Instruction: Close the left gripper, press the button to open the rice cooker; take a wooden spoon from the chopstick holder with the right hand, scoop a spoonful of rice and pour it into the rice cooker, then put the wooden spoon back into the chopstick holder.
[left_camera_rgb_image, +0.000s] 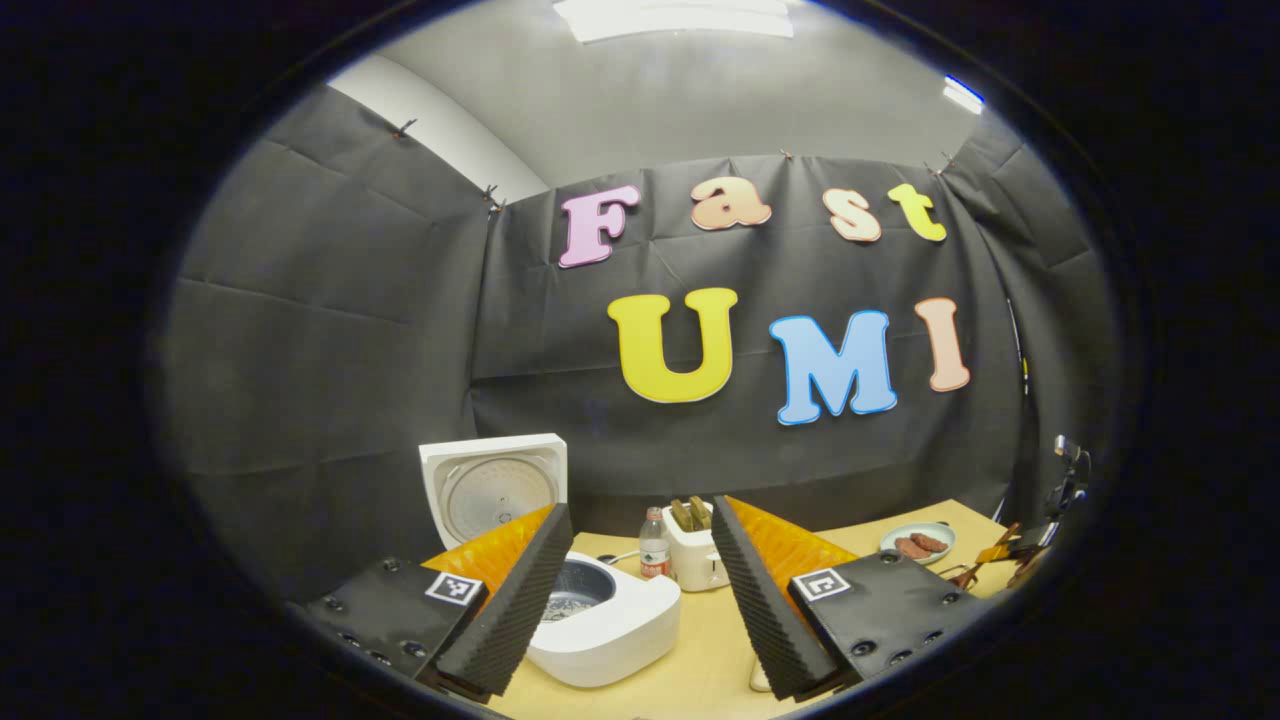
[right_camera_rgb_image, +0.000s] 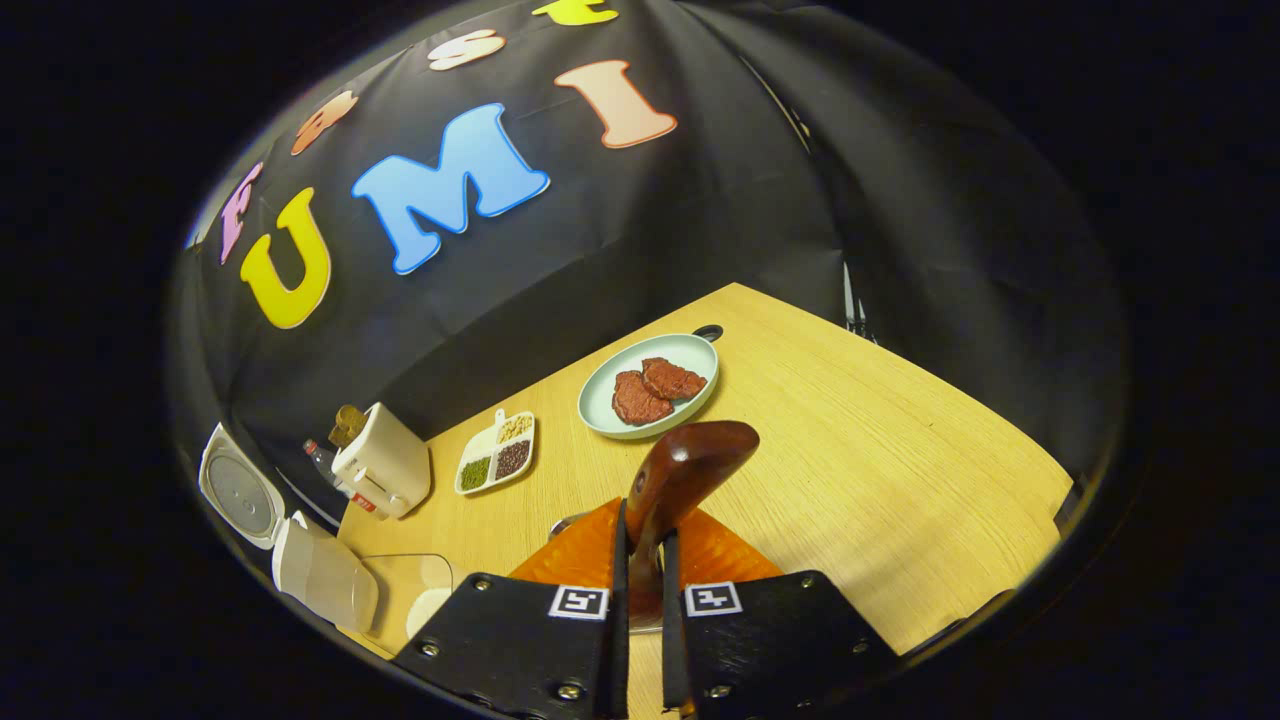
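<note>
Rice cooker (left_camera_rgb_image: 600, 610) stands open at lower center on my desk (right_camera_rgb_image: 880, 480); right hand-held gripper (right_camera_rgb_image: 640, 560) clamps the wooden spoon (right_camera_rgb_image: 680, 470), left hand-held gripper (left_camera_rgb_image: 640, 590) gapes wide, empty.

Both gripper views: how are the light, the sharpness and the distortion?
Left gripper view: even ceiling light, sharp; the fisheye bows the table behind the open rice cooker. Right gripper view: strongly tilted and curved, dimmer toward the edges; a soft glare on the wooden spoon held in the right hand-held gripper.

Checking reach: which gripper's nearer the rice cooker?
Left. Left gripper hangs open just above the open rice cooker; right gripper, clamping the wooden spoon, sits across the table.
</note>
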